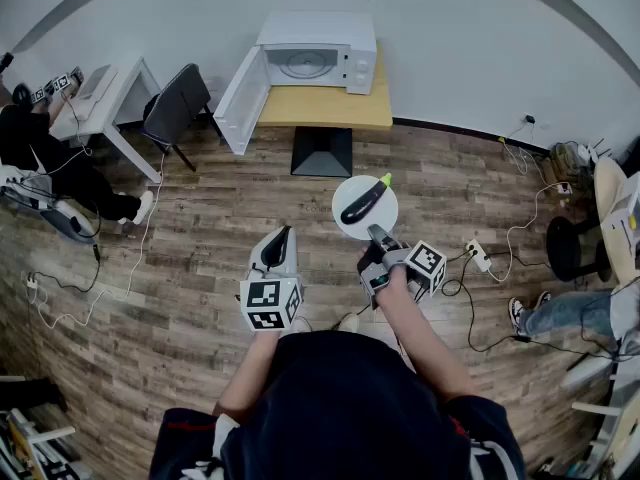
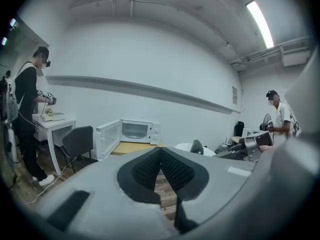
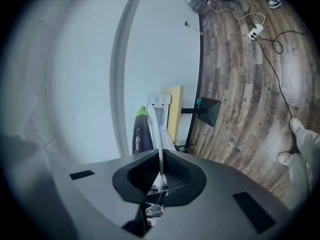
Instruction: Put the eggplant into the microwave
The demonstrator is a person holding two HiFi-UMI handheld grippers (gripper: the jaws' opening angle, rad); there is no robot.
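Note:
A dark purple eggplant (image 1: 361, 202) with a green stem lies on a round white plate (image 1: 348, 226) held over the wooden floor. My right gripper (image 1: 378, 234) is shut on the plate's near rim. In the right gripper view the plate (image 3: 159, 129) shows edge-on between the jaws of the right gripper (image 3: 160, 171), with the eggplant (image 3: 142, 134) beside it. My left gripper (image 1: 280, 240) is shut and holds nothing, left of the plate. Ahead, the white microwave (image 1: 315, 60) stands on a wooden table (image 1: 325, 106) with its door (image 1: 240, 100) swung open. The left gripper view shows the microwave (image 2: 135, 131) too.
A black chair (image 1: 178, 103) and a white desk (image 1: 100, 93) stand left of the microwave table. A person sits at far left (image 1: 40, 168), and another's legs show at right (image 1: 570, 313). Cables and a power strip (image 1: 478, 256) lie on the floor to the right.

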